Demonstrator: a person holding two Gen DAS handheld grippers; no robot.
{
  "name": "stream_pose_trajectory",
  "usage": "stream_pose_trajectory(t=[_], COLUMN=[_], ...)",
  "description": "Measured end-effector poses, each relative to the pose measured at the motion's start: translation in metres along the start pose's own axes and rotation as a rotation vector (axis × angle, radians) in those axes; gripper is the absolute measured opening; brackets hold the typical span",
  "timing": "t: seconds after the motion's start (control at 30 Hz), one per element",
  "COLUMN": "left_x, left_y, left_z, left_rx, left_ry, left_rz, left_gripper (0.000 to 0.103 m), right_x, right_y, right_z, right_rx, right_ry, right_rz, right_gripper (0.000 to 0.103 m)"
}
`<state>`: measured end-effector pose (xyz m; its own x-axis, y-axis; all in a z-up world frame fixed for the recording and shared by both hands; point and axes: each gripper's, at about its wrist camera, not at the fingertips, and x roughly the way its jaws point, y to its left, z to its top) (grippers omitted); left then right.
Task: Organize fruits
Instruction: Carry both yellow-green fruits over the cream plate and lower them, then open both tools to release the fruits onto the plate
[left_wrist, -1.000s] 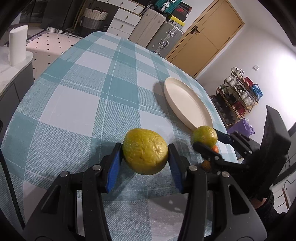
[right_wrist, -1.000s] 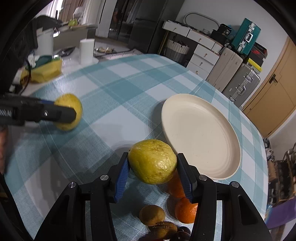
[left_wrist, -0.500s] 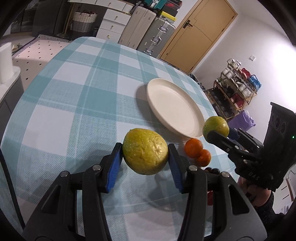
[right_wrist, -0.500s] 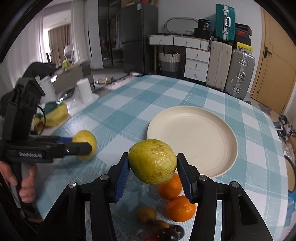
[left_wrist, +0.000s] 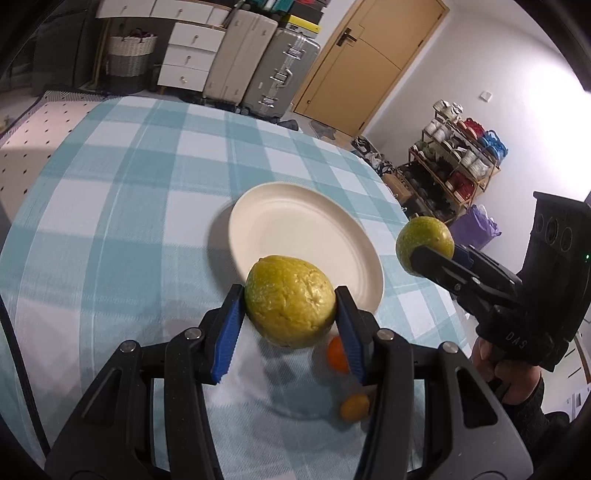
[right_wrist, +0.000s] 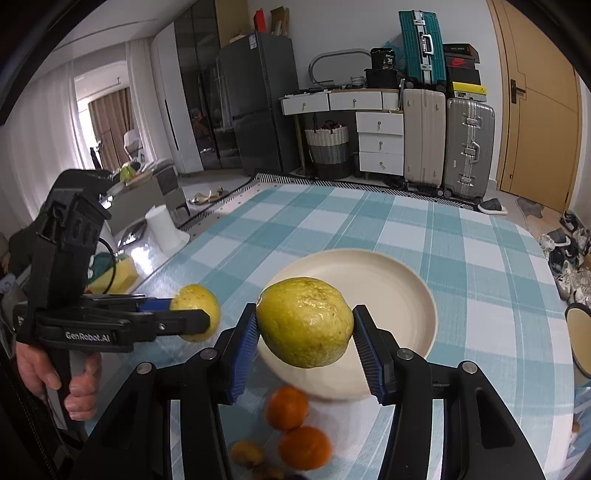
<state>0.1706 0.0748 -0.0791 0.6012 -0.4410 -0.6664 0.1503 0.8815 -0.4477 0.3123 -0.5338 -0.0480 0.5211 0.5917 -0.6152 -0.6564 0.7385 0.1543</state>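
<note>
My left gripper is shut on a yellow-green guava and holds it above the table, just in front of the cream plate. My right gripper is shut on a second yellow-green guava, held above the near rim of the same plate. Each gripper shows in the other view with its guava: the right one to the right of the plate, the left one to the left of it. Two oranges and small brownish fruits lie on the checked cloth below.
The table has a teal and white checked cloth. A white paper roll and a yellow object stand on a counter to the left. Suitcases, drawers and a door are behind the table. A bowl rim is at the right edge.
Both grippers have risen and swung toward the plate with their guavas. The plate now sits centred in both views, and the loose oranges have dropped to the lower edge.
</note>
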Motion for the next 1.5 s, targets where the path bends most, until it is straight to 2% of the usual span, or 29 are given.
stream_pose_trajectory(t=[0.33, 0.63, 0.87, 1.13, 1.37, 1.5], left_x=[0.04, 0.09, 0.128, 0.153, 0.16, 0.151], left_y=[-0.017, -0.016, -0.005, 0.007, 0.01, 0.009], left_z=[0.058, 0.095, 0.102, 0.098, 0.097, 0.102], left_rx=[0.04, 0.021, 0.017, 0.001, -0.017, -0.026], left_ry=[0.022, 0.053, 0.096, 0.123, 0.113, 0.085], left_rz=[-0.008, -0.013, -0.01, -0.012, -0.003, -0.022], left_gripper=[0.046, 0.046, 0.046, 0.046, 0.046, 0.046], right_x=[0.01, 0.046, 0.082, 0.11, 0.123, 0.125], right_y=[-0.039, -0.067, -0.085, -0.101, -0.105, -0.103], right_z=[0.034, 0.049, 0.041, 0.027, 0.022, 0.022], right_rx=[0.043, 0.097, 0.128, 0.19, 0.2, 0.179], right_ry=[-0.014, 0.006, 0.051, 0.094, 0.115, 0.116], right_rz=[0.015, 0.04, 0.045, 0.061, 0.072, 0.066], right_gripper=[0.052, 0.052, 0.052, 0.052, 0.052, 0.053])
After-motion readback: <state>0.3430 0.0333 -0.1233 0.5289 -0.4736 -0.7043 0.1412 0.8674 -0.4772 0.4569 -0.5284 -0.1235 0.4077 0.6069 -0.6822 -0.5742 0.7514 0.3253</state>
